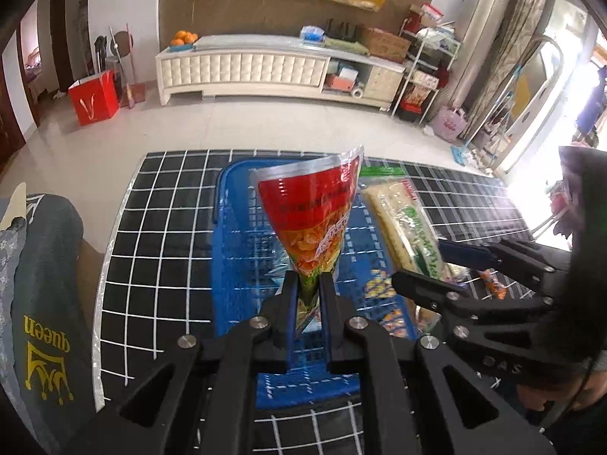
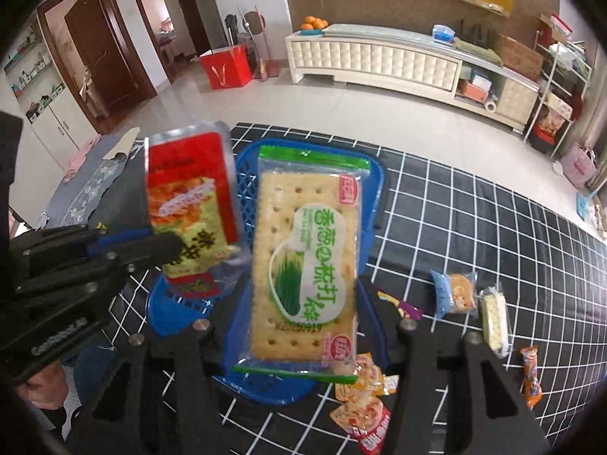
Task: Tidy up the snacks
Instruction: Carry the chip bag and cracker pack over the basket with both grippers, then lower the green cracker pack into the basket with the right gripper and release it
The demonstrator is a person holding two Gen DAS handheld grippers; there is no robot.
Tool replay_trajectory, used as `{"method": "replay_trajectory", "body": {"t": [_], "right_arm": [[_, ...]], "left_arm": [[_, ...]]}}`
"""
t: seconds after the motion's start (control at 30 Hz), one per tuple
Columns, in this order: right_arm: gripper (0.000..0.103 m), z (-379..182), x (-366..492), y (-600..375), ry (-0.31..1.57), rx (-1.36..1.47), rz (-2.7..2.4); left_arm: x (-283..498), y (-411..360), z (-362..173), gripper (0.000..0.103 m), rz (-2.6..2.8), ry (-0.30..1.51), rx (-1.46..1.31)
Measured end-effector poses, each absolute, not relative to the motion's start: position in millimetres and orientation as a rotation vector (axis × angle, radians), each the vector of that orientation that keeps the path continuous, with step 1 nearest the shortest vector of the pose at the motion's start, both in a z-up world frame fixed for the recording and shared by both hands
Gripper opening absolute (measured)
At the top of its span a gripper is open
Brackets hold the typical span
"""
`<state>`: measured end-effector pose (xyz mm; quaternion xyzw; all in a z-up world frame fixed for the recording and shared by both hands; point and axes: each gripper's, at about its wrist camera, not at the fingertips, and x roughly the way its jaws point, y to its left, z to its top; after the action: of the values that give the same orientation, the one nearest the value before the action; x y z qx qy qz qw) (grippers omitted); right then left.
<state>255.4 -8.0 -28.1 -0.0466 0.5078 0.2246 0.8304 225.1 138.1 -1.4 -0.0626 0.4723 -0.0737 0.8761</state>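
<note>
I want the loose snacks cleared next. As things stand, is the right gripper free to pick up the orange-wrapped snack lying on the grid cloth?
Probably not yet. The right gripper is shut on the cracker packet, so the orange-wrapped snack, though unobstructed, must wait.

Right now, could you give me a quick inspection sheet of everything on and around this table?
Surface: black tablecloth with white grid.
Job's things: red snack packet and green cracker packet, both held above the blue basket.
Clutter: loose snack packets on the cloth, right of the basket.
Grippers: left gripper shut on the red packet; right gripper shut on the cracker packet.
Cables: thin black cable by the right gripper.
Surroundings: white cabinet, red bag, oranges.
</note>
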Motion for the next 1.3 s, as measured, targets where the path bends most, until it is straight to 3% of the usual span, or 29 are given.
{"method": "replay_trajectory", "body": {"t": [0.23, 0.37, 0.97, 1.3], "right_arm": [[0.058, -30.1, 268.7, -5.4, 1.099, -0.103, 0.455], [0.058, -30.3, 264.9, -3.3, 1.105, -0.108, 0.446], [0.058, -3.7, 249.8, 20.2, 1.063, -0.142, 0.489], [0.058, -26.6, 269.1, 53.4, 1.08, -0.252, 0.513]], "left_arm": [[243.3, 148.7, -25.3, 0.014, -0.101, 1.057, -0.142], [242.4, 158.1, -26.1, 0.024, -0.085, 1.043, -0.181], [199.6, 179.7, 2.1, 0.035, -0.032, 0.989, -0.131], [211.9, 200.5, -10.0, 0.036, -0.007, 0.992, -0.135]]}}
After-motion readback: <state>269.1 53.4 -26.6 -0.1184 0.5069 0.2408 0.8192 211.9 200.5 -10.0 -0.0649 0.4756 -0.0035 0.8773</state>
